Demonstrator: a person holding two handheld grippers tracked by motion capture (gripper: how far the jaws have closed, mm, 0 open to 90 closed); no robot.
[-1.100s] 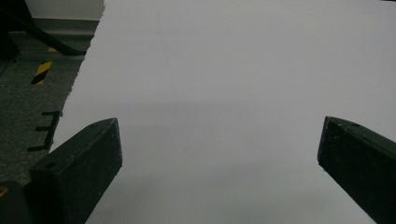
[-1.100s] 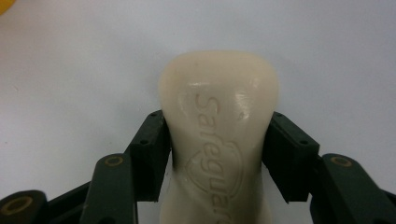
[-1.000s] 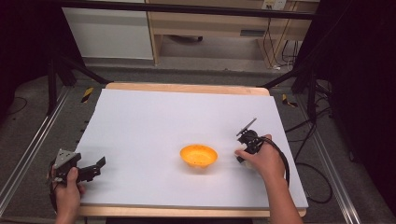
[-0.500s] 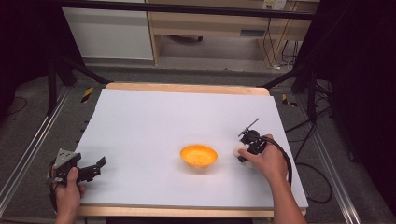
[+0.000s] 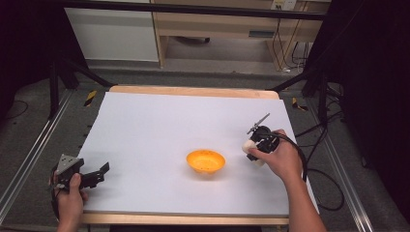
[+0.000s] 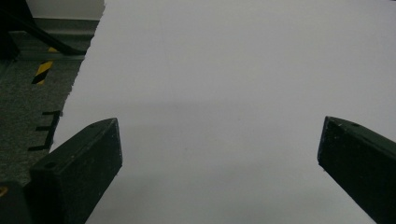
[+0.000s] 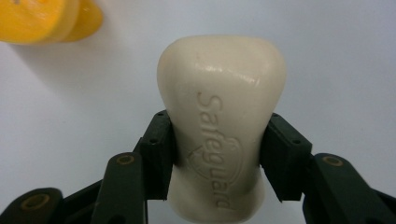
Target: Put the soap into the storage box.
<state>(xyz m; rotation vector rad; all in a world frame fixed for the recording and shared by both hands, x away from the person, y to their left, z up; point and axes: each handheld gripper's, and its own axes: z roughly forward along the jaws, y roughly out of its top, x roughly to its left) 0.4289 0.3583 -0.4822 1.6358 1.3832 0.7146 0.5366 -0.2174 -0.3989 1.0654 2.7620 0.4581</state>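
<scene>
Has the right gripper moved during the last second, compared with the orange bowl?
Yes, slightly. In the high view the right gripper, jaws shut on the soap, has come nearer to the bowl, which has stayed in place.

Orange bowl sole obstacle on white tabletop; open room left, behind, in front of it.

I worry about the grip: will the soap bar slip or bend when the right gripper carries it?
The soap bar probably stays stiff; it keeps its shape between the right gripper jaws. Its smooth, rounded sides may let it slide, though the jaws sit at its narrower waist. It looks light enough to carry.
</scene>
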